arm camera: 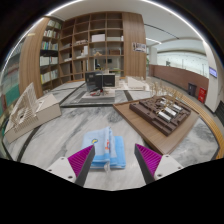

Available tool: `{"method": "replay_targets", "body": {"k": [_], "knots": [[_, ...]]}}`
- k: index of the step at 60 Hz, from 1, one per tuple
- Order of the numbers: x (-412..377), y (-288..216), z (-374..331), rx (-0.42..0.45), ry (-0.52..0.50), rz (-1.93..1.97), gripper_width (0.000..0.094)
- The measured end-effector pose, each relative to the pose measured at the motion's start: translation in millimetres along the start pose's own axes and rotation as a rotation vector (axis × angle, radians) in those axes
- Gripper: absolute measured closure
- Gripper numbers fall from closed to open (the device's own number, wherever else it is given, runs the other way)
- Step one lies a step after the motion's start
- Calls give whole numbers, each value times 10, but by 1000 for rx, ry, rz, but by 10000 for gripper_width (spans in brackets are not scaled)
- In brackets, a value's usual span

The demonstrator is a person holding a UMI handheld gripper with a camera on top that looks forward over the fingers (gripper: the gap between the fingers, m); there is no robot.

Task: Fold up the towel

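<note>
A light blue towel (106,149) lies folded into a narrow stack on the marbled grey table (60,140). It sits just ahead of my fingers, with its near edge between the fingertips. My gripper (113,161) is open and holds nothing. The magenta pads (80,159) stand wide apart, one at each side of the towel's near end, not touching it.
Architectural models stand around the table: a pale one (30,112) at the left, a dark wooden one (162,112) at the right, another (100,85) farther back. Tall wooden shelves (95,40) fill the far wall.
</note>
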State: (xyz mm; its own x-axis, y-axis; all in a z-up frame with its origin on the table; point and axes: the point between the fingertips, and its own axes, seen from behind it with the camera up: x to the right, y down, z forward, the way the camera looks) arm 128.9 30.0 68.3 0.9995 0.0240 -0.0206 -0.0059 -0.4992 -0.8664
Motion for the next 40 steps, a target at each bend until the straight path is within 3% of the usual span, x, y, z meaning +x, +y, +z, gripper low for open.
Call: {"method": "replay_targets", "body": {"k": [19, 34, 40], "knots": [[-577, 190, -1264, 66, -82, 3, 107], [-675, 306, -1650, 103, -83, -81, 105], [-828, 273, -1684, 118, -138, -43, 109]]}}
